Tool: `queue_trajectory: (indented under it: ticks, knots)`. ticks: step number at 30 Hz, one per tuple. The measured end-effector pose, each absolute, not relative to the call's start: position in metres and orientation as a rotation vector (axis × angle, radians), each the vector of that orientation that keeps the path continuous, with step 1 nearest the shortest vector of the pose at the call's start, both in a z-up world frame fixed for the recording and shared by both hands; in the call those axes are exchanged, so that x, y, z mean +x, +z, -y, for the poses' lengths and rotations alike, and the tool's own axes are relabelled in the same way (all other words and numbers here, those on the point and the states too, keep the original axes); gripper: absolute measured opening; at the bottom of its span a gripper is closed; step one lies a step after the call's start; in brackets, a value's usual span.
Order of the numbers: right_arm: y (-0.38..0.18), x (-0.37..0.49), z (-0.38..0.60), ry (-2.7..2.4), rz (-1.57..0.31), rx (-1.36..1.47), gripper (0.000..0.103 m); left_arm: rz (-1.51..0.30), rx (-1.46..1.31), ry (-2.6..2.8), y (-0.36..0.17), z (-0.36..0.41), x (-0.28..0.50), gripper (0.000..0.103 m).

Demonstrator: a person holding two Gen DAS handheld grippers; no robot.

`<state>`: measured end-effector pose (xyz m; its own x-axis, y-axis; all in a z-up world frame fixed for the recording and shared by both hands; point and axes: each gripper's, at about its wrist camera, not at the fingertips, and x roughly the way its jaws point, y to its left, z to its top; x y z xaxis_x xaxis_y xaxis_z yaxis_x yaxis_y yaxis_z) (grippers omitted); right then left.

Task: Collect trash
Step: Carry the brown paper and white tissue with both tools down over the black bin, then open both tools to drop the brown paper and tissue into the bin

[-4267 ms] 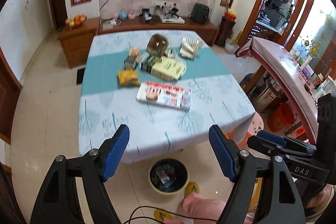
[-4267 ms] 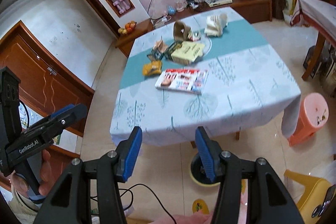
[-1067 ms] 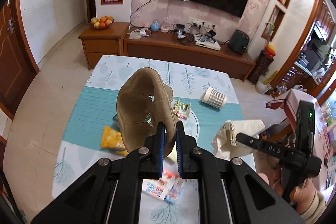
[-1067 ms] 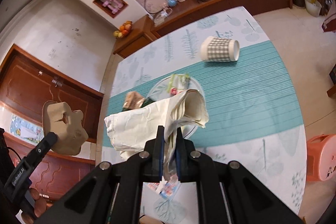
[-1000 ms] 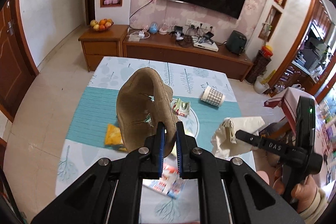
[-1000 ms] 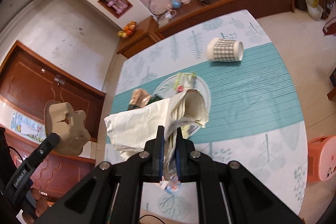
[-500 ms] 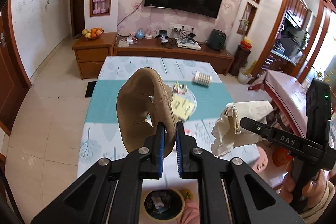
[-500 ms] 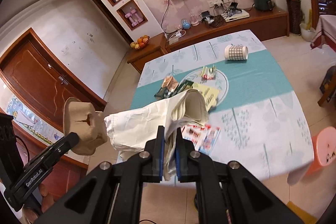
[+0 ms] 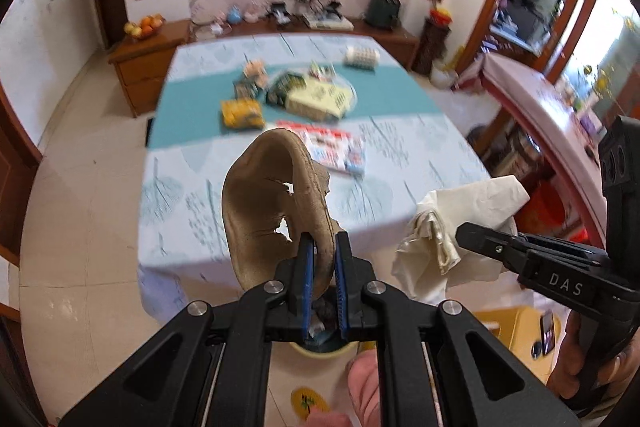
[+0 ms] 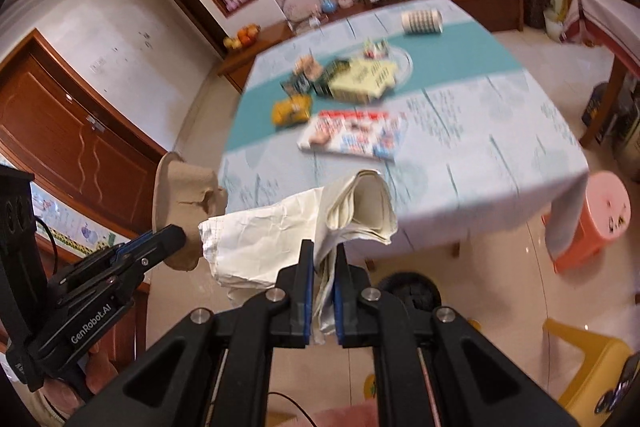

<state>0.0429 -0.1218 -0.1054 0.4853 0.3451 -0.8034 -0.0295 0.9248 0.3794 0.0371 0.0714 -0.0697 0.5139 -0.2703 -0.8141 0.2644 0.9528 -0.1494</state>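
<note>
My left gripper (image 9: 322,247) is shut on a torn brown cardboard tray (image 9: 272,203) and holds it in the air in front of the table, above a yellow-rimmed trash bin (image 9: 324,343) on the floor. The tray also shows in the right wrist view (image 10: 182,203). My right gripper (image 10: 323,255) is shut on crumpled white paper (image 10: 296,227), held beside the tray above the dark bin (image 10: 408,287). The paper also shows in the left wrist view (image 9: 460,223).
The table (image 9: 200,203) has a light blue cloth and carries a magazine (image 10: 352,135), a yellow snack bag (image 10: 291,109), a yellow pad on a plate (image 9: 320,97), small wrappers and a checked cup (image 10: 422,21). A pink stool (image 10: 592,219) and a yellow chair (image 10: 588,363) stand at the right.
Both grippers have pulled back and lowered from over the table to its near edge, still holding the tray and the paper. The bin now lies under the fingers.
</note>
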Motion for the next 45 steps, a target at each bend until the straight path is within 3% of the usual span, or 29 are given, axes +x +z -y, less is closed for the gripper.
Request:
queue_trajectory:
  ticks: [16,27,29,31,33,35,36,40,45]
  knots:
    - [-0.299,0.016,0.140,0.083,-1.309,0.352,0.008,-1.282,0.022,-0.386,-0.270,-0.034,0.031,0.008]
    - [-0.446,0.038,0.156,0.026,-1.369,0.344,0.008,-1.323,-0.025,-0.358,-0.412,-0.019,0.062,0.008]
    - [-0.469,0.044,0.155,0.034,-1.379,0.340,0.008,-1.315,-0.035,-0.347,-0.429,-0.020,0.064,0.018]
    - [-0.490,0.050,0.153,0.046,-1.384,0.333,0.009,-1.319,-0.040,-0.333,-0.446,-0.021,0.066,0.038]
    - [-0.508,0.057,0.150,0.060,-1.395,0.332,0.011,-1.318,-0.039,-0.308,-0.462,-0.024,0.067,0.047]
    - [-0.526,0.062,0.146,0.083,-1.422,0.348,0.011,-1.314,-0.029,-0.280,-0.473,-0.027,0.068,0.049]
    - [-0.534,0.065,0.144,0.092,-1.433,0.357,0.016,-1.314,-0.025,-0.264,-0.477,-0.029,0.068,0.051]
    - [-0.549,0.072,0.135,0.124,-1.442,0.332,0.057,-1.319,-0.034,-0.186,-0.487,-0.043,0.066,0.056]
    - [-0.545,0.076,0.132,0.138,-1.439,0.319,0.061,-1.333,-0.051,-0.126,-0.488,-0.060,0.063,0.064]
